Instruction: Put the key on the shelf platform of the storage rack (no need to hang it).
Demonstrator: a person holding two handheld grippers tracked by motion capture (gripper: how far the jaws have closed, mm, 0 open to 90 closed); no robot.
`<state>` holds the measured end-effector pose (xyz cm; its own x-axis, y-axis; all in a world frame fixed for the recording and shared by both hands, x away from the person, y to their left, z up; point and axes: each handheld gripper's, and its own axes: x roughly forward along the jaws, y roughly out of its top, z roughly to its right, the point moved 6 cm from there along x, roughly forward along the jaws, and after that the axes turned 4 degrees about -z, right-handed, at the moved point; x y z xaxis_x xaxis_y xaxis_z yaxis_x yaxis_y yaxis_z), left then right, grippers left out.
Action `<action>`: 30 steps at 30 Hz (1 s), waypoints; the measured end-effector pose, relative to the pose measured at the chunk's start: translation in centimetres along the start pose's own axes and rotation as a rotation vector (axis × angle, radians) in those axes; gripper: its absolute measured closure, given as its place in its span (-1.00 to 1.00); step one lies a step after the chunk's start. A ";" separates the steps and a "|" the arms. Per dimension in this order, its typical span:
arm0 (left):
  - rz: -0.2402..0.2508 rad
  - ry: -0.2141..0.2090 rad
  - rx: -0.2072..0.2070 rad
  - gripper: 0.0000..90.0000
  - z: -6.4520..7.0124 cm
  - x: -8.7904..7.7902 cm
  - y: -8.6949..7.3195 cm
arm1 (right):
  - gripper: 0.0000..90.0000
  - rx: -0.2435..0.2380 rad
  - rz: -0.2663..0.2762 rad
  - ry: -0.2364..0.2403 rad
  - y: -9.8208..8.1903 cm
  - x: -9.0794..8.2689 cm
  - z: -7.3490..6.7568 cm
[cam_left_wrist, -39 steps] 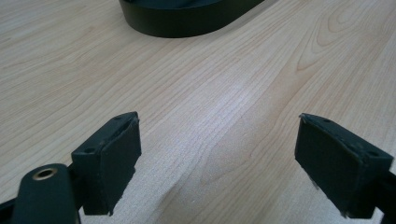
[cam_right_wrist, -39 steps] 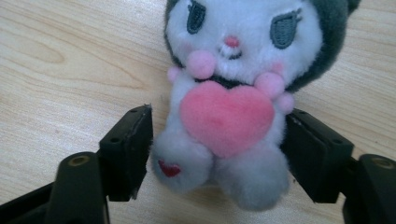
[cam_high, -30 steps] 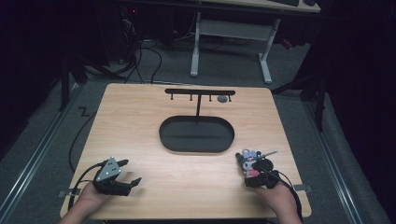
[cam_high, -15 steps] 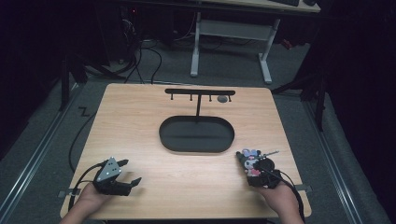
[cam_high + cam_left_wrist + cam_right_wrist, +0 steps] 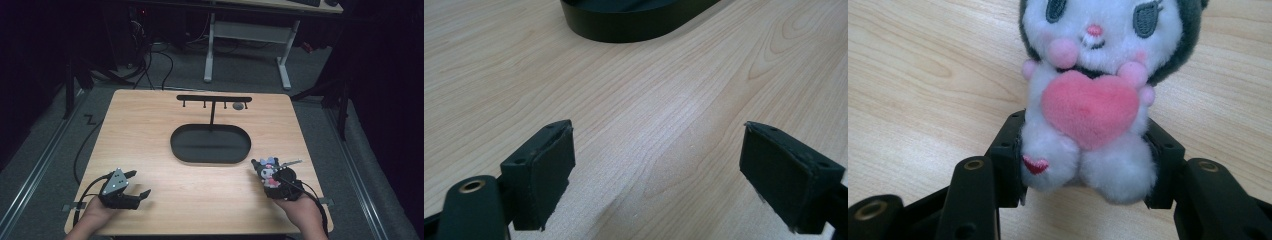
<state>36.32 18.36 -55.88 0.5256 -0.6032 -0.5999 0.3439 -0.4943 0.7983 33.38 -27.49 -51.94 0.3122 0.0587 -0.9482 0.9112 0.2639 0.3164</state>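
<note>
A small white plush toy [image 5: 1088,95] with a dark hood and a pink heart on its chest sits between the jaws of my right gripper [image 5: 1083,170], which is shut on its lower body. From above, the plush toy [image 5: 268,170] and right gripper [image 5: 276,181] are at the table's front right. My left gripper [image 5: 137,184] rests at the front left, open, with bare wood between its pads [image 5: 544,165]. A black oval tray [image 5: 175,145] lies mid-table, and behind it stands a black T-shaped hook rack [image 5: 214,98].
The wooden table [image 5: 150,125] ends close behind both hands. The oval tray's rim [image 5: 624,30] lies ahead of the left gripper. A metal keyring piece [image 5: 292,162] sticks out beside the plush. A desk frame [image 5: 245,35] stands on the floor beyond the table.
The right gripper with the plush toy has shifted slightly. The left gripper has stayed in place.
</note>
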 end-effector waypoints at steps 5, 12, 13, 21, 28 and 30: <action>-0.005 0.000 0.002 -0.66 0.0 0.1 0.0 | 0.06 -0.022 0.001 0.004 0.2 -0.4 -0.4; -0.007 0.000 0.005 -0.66 0.0 0.1 0.0 | 0.06 -0.048 0.005 0.016 0.6 -0.3 -1.7; -0.007 0.000 0.005 -0.66 0.0 0.1 0.0 | 0.06 -0.054 0.005 0.014 0.7 -0.3 -1.8; -0.005 0.004 -0.002 -0.66 -0.1 0.0 0.0 | 0.06 -0.071 0.008 0.022 1.4 -0.3 -2.7; -0.003 0.006 -0.005 -0.66 -0.1 0.0 0.0 | 0.06 -0.086 0.021 0.024 2.1 -0.6 -3.4; -0.001 0.004 -0.007 -0.66 -0.1 0.0 0.0 | 0.06 -0.088 0.021 0.025 2.4 -0.6 -3.5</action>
<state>36.42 18.41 -55.87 0.5284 -0.5998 -0.6009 0.3501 -0.4908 0.7978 34.39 -23.50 -50.73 0.3234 0.0885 -0.9421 0.8770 0.3459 0.3336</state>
